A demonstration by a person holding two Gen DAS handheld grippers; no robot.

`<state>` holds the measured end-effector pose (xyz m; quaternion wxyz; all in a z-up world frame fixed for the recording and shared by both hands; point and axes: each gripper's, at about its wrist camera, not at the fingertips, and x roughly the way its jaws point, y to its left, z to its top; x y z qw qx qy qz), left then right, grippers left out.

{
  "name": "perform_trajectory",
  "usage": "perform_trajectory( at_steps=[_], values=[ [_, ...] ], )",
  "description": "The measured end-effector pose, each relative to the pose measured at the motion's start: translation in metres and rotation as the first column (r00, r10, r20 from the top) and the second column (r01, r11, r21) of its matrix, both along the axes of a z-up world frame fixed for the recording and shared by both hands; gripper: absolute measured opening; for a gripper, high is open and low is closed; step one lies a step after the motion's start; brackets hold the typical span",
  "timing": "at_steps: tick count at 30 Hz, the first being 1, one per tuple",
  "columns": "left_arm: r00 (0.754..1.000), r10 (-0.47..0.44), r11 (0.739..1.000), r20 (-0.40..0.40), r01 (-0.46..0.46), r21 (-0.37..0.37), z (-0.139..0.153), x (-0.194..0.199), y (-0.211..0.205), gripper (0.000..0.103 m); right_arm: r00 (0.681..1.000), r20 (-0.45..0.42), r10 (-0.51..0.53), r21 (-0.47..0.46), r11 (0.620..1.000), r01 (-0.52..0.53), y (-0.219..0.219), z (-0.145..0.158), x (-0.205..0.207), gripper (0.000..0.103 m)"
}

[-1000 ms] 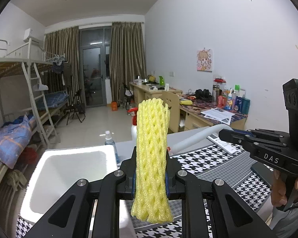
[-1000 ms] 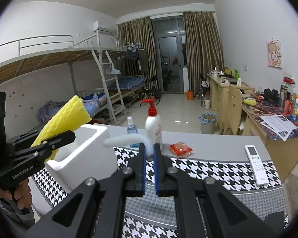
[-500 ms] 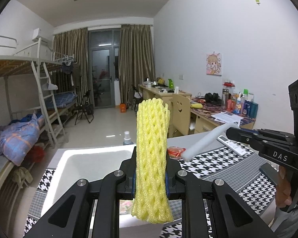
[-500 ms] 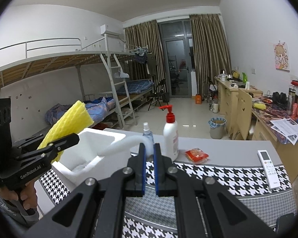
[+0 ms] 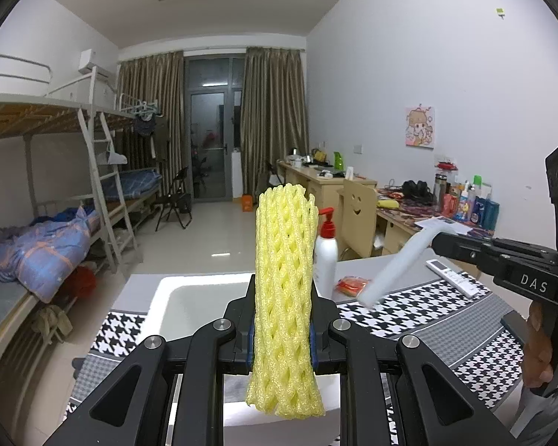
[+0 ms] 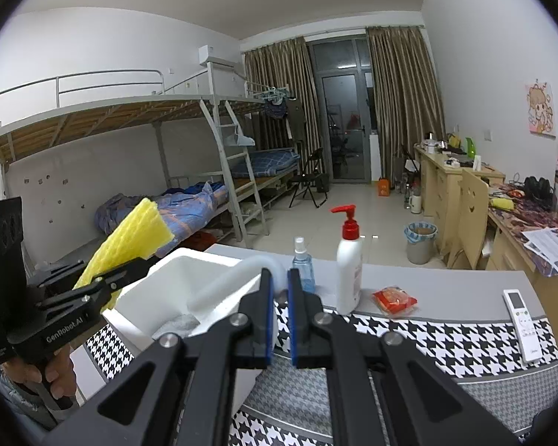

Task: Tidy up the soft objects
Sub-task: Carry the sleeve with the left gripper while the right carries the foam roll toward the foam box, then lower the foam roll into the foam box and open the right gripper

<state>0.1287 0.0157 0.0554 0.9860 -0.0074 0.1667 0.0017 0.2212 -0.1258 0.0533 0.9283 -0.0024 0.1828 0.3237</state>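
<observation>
My left gripper (image 5: 282,334) is shut on a yellow foam net sleeve (image 5: 284,260) that stands upright between its pads. It hangs just in front of the open white foam box (image 5: 189,297). From the right wrist view the left gripper (image 6: 145,262) sits at the box's left, and the yellow sleeve (image 6: 130,238) slants up out of it. My right gripper (image 6: 281,297) is shut on the end of a white foam tube (image 6: 230,278), which curves left over the white box (image 6: 175,278). The left wrist view shows the right gripper (image 5: 442,243) with the tube (image 5: 394,271) drooping from it.
A houndstooth cloth (image 6: 446,338) covers the table. Behind it stand a white pump bottle (image 6: 349,271) and a small blue spray bottle (image 6: 301,264). A red packet (image 6: 393,299) and a white remote (image 6: 520,325) lie to the right. A bunk bed fills the left; desks line the right wall.
Both hands have shifted left along the table, so the white box now sits nearer the middle of each view. The white tube hangs lower toward the box. Both grips are unchanged.
</observation>
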Motion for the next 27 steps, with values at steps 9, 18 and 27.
perform_trajectory(
  at_steps=[9,18,27],
  values=[
    [0.999,0.054,0.999,0.002,-0.054,-0.005,0.000,-0.006,0.018,0.021,0.999,-0.012,0.043,-0.004,0.999,-0.043,0.025,0.000,0.000,0.009],
    [0.995,0.100,0.995,0.001,-0.100,-0.012,-0.002,-0.012,0.034,0.021,0.996,-0.023,0.091,-0.022,0.996,-0.092,0.053,0.000,-0.002,0.009],
    [0.984,0.178,0.984,0.009,-0.178,-0.031,-0.002,-0.021,0.057,0.021,0.990,-0.037,0.133,-0.060,0.989,-0.135,0.081,-0.001,-0.001,0.009]
  ],
)
